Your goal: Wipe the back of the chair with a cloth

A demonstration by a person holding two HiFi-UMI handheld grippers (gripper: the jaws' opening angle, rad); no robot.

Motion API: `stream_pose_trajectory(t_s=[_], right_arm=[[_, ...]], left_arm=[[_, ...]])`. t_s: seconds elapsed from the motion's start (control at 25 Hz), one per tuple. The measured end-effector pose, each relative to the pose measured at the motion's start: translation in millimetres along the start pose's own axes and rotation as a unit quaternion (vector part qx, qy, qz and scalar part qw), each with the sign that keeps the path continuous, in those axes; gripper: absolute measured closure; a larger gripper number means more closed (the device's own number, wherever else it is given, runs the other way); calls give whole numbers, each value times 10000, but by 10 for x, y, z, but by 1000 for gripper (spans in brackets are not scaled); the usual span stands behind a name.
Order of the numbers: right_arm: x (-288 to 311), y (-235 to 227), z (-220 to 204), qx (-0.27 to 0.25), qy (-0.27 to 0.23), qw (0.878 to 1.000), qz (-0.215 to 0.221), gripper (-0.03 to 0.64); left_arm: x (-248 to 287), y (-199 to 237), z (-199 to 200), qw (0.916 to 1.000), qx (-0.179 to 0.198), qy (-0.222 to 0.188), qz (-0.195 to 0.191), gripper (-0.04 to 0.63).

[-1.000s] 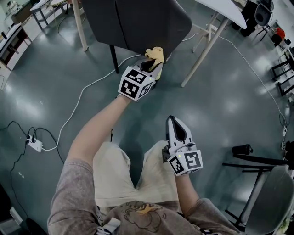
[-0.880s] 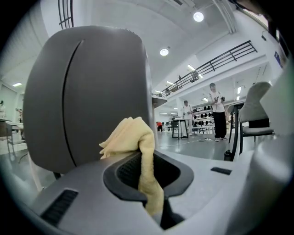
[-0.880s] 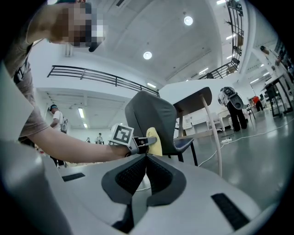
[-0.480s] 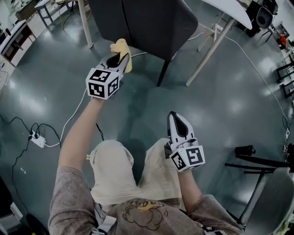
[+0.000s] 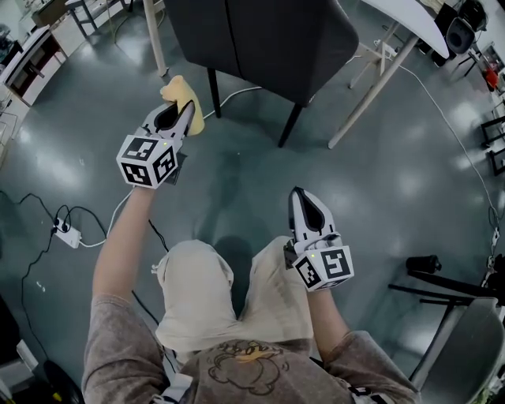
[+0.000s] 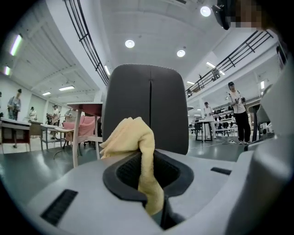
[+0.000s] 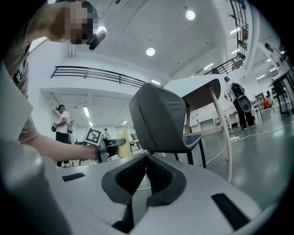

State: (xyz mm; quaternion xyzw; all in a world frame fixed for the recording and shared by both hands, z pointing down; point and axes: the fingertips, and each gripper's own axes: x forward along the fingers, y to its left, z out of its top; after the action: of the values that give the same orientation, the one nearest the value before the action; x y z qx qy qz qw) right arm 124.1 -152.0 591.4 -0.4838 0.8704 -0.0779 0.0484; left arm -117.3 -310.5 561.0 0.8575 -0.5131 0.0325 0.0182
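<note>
A dark grey chair (image 5: pixel 260 39) stands ahead of me, its back (image 6: pixel 147 108) facing me and filling the middle of the left gripper view. My left gripper (image 5: pixel 175 110) is shut on a yellow cloth (image 5: pixel 181 99), which bunches up above the jaws (image 6: pixel 133 133). It hangs in the air to the left of the chair, apart from the back. My right gripper (image 5: pixel 302 207) is shut and empty, held low near my right thigh. From there the chair (image 7: pixel 161 124) shows in three-quarter view, with the left gripper and the cloth (image 7: pixel 121 140) to its left.
A white table (image 5: pixel 394 24) with slanted legs stands right of the chair. A white cable (image 5: pixel 134 177) runs over the floor to a power strip (image 5: pixel 63 234) at the left. A black stand (image 5: pixel 442 280) is at the right. People stand in the distance.
My left gripper with the cloth has swept left and back toward me, from the chair's lower right edge to the air left of the chair. The right gripper has hardly moved.
</note>
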Motion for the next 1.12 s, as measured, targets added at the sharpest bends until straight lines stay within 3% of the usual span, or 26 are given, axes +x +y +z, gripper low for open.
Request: stream_pose_trajectory(t_s=[0.28, 0.52, 0.72, 1.12], right_arm=[[382, 174, 171, -64, 330, 9994, 96, 592], [690, 546, 846, -78, 698, 9971, 294, 592], [1045, 976, 1917, -38, 806, 9957, 462, 592], [1388, 1657, 4307, -215, 706, 9963, 429, 592]], left_arm=[[-110, 202, 100, 9999, -100, 4, 10, 543], [-348, 310, 741, 9994, 227, 251, -21, 543], [-471, 575, 1716, 9993, -158, 329, 4, 543], [-873, 581, 4234, 9983, -505, 161, -244, 543]])
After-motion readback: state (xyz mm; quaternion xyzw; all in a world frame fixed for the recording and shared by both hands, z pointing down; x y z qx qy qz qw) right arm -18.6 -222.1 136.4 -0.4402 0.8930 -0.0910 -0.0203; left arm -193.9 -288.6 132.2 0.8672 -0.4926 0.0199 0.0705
